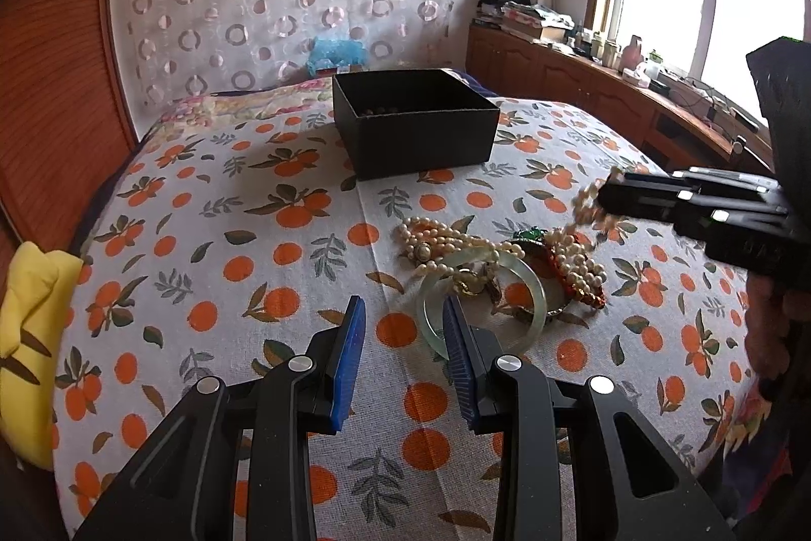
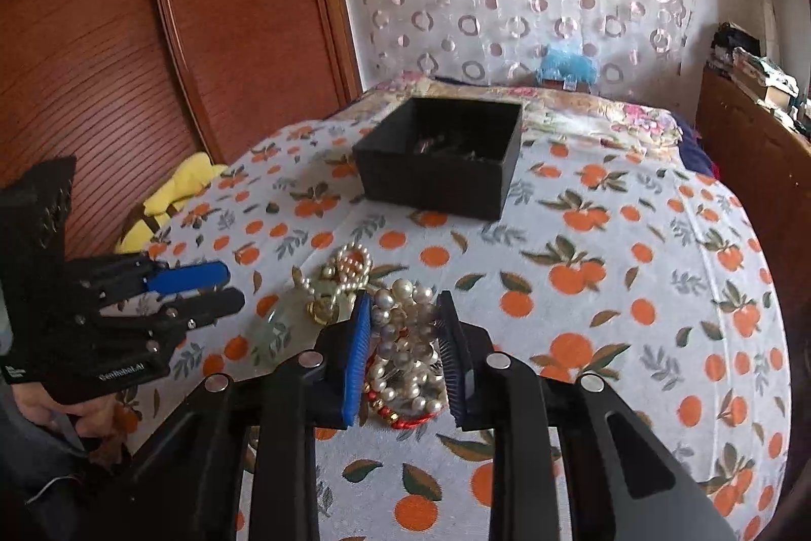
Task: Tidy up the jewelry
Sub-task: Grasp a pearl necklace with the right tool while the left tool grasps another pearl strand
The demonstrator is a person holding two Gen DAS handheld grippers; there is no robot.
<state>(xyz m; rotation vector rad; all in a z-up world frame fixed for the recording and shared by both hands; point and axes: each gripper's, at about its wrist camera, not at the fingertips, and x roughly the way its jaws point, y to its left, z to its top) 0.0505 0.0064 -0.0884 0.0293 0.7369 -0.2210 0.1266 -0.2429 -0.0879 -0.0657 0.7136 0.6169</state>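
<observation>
On the orange-print bedspread (image 1: 213,237) lies a heap of jewelry: pearl strands (image 1: 436,244), a pale jade bangle (image 1: 424,308), a green brooch (image 1: 529,234) and a red bead bracelet (image 1: 583,292). My right gripper (image 2: 403,295) is shut on a clump of pearls (image 2: 405,328), held just above the heap. In the left wrist view the right gripper (image 1: 603,199) comes in from the right with the strand trailing down. My left gripper (image 1: 403,302) stands open over bare cloth, its right finger beside the bangle. An open black box (image 1: 420,135) sits farther back with some pieces inside.
A yellow cushion (image 1: 30,328) lies at the bed's left edge against the wooden headboard (image 1: 56,84). A wooden cabinet (image 1: 583,69) loaded with clutter runs under the window on the right. A blue plush (image 1: 337,51) sits behind the box.
</observation>
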